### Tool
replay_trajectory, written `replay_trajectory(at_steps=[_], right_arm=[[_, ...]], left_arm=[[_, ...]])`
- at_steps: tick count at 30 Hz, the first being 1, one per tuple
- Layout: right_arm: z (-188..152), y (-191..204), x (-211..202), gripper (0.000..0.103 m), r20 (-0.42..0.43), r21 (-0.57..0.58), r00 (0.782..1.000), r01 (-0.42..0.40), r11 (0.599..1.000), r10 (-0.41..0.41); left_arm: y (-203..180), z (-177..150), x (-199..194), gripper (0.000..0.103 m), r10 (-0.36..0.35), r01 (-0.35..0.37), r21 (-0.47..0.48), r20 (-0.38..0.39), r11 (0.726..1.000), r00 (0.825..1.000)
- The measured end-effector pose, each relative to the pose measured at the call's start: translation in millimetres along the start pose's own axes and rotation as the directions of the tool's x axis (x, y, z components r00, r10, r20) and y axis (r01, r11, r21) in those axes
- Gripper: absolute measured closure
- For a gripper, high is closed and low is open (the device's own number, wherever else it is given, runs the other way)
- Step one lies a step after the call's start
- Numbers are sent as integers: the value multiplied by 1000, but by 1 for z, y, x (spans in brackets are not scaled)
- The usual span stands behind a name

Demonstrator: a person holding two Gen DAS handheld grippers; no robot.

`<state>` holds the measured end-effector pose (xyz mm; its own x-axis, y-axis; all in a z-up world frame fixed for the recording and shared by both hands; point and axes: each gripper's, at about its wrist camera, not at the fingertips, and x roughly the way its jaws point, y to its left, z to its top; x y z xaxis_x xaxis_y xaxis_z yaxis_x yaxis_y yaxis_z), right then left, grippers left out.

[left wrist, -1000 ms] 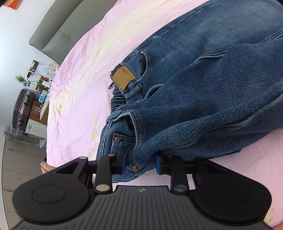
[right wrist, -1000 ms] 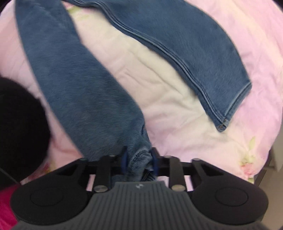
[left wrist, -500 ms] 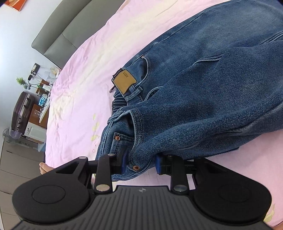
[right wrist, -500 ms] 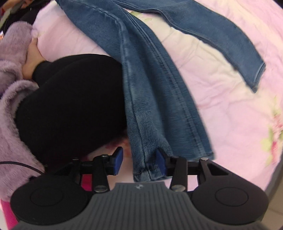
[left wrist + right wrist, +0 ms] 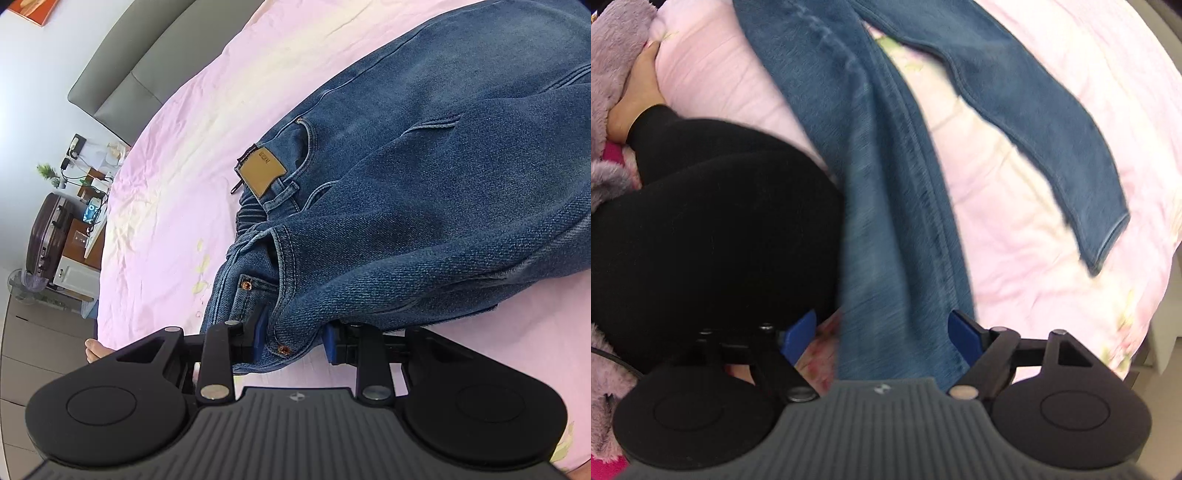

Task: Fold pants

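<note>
Blue jeans [image 5: 424, 177] lie on a pink bedsheet [image 5: 166, 192], waistband toward me, with a tan leather patch [image 5: 263, 175] showing. My left gripper [image 5: 293, 341] is shut on the jeans' waistband corner by the copper-riveted pocket. In the right wrist view one trouser leg [image 5: 894, 229] hangs down between the blue pads [image 5: 964, 334] of my right gripper [image 5: 882, 332], whose jaws are opening; the pads stand clear of the cloth. The other leg [image 5: 1034, 122] lies flat on the sheet, its hem at the right.
A person's black-clad leg [image 5: 713, 229] and bare foot [image 5: 639, 99] lie left of the hanging leg, with purple fleece [image 5: 613, 48] beside them. A grey headboard [image 5: 122, 74], a suitcase [image 5: 46, 229] and a cluttered bedside table [image 5: 85, 218] stand beyond the bed's far left edge.
The right gripper's jaws have spread wide and let go of the trouser leg's hem, and it has shifted sideways over the person's leg. The left gripper keeps its hold, unmoved.
</note>
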<state>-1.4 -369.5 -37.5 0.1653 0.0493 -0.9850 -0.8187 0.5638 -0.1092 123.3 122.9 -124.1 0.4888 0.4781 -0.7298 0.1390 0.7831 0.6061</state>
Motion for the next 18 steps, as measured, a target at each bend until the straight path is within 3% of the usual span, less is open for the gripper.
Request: replay_trajectory(at_steps=[3,7,8,10,14,16,18], right_arm=[[10,-8,6,36,-72,17,994,-87,996,88],[7,12,7,51,-114,-57,989,-100,993,94],[3,15,7,55,-103,-64,992,-82,995,75],[-1,22,4,85,-90,-53,996,-7,999,2],[-7,27,-18,94,-18,-19,992,121,992,-121],[-9,22,-33,96,8,22,975,220,975,-221],[-10,7,-55,103,23,88,943,328,941,-331]], left_arm=[[0,-1,-3,69,4,-4,2,6,1000,1000],[-1,-3,-2,69,1,-1,3,6,1000,1000],[-1,-3,-1,69,0,0,3,5,1000,1000],[-1,-2,0,69,0,0,5,4,1000,1000],[4,-5,-5,69,-6,6,-17,29,1000,1000],[7,-6,-11,70,-5,7,-42,54,999,999],[12,-5,-20,70,9,-3,-71,89,997,996]])
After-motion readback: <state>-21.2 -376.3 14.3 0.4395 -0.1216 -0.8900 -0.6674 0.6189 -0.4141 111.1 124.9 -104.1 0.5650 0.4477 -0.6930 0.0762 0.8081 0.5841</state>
